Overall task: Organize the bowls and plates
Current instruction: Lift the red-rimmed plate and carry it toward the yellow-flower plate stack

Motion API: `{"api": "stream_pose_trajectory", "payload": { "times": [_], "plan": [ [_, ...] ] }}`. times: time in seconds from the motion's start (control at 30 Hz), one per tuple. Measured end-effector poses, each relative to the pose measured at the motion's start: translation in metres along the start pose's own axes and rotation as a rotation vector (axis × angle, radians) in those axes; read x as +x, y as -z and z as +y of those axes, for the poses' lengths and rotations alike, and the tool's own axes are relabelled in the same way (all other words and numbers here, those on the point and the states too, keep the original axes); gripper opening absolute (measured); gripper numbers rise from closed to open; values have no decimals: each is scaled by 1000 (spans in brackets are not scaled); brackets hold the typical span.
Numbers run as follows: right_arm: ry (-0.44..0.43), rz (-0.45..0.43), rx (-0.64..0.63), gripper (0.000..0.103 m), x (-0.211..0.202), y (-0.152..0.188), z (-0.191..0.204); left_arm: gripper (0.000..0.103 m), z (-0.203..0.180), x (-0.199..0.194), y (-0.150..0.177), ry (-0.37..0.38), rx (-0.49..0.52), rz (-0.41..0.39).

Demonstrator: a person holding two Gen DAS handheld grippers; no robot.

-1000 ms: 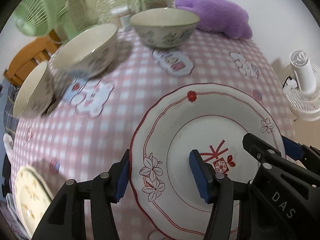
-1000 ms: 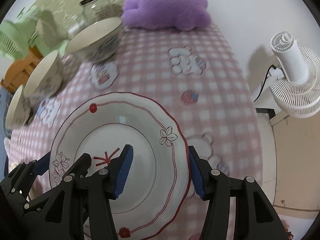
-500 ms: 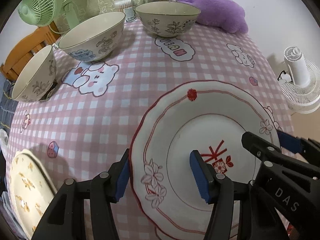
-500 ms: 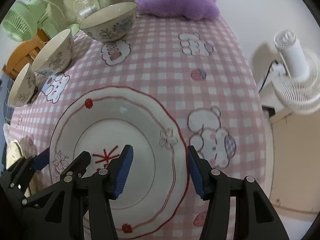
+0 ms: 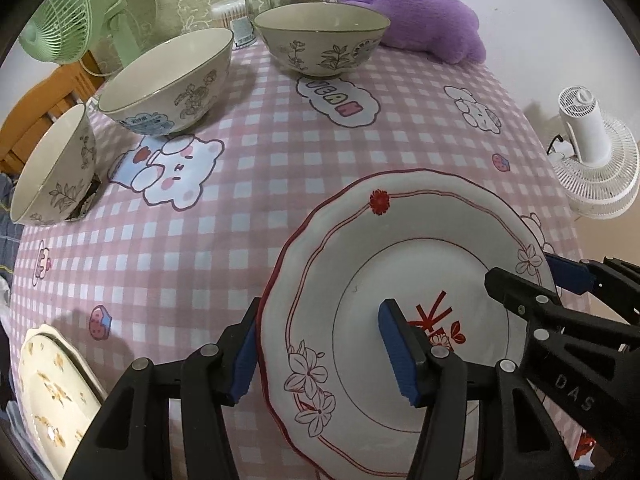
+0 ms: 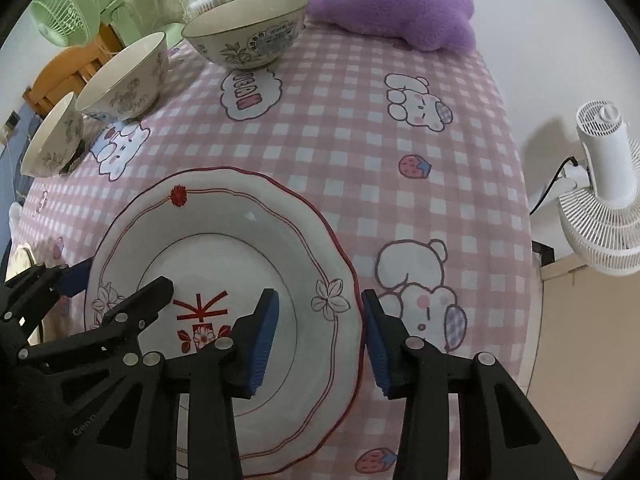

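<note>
The big red-trimmed plate [image 6: 224,248] sits flat on the bench [image 6: 360,128], and the right gripper [image 6: 320,332] has just been narrowing its fingers over the plate's right rim, so a two-handed lift looks close. The left gripper [image 5: 316,344] straddles the opposite rim, gapped, neither one clamped yet

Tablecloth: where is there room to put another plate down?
Bare cloth lies between the red-rimmed plate and the purple plush, along the side by the white fan. Crowded: the three bowls in a row, and the yellow plate at the near corner.
</note>
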State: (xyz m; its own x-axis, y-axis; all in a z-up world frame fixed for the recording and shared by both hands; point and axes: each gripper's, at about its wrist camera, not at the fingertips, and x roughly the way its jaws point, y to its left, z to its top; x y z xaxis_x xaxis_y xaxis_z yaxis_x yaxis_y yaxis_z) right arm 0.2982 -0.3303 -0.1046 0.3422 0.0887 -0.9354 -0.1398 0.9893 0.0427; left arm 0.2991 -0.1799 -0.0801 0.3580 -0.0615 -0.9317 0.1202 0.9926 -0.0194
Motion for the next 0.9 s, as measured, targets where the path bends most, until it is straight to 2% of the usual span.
{"api": "stream_pose_trajectory", "payload": {
  "times": [0.3, 0.6, 0.77, 0.9],
  "plan": [
    [34, 10, 20, 45, -3, 2, 1, 58, -8, -14, 3, -41, 24, -12],
    [31, 3, 52, 46, -27, 12, 5, 59, -6, -38, 12, -56, 3, -10],
    [44, -19, 66, 46, -34, 15, 11, 59, 0, -36, 17, -33, 5, -2],
    [46, -50, 79, 46, -30, 16, 11, 59, 1, -30, 14, -24, 9, -28]
  ]
}}
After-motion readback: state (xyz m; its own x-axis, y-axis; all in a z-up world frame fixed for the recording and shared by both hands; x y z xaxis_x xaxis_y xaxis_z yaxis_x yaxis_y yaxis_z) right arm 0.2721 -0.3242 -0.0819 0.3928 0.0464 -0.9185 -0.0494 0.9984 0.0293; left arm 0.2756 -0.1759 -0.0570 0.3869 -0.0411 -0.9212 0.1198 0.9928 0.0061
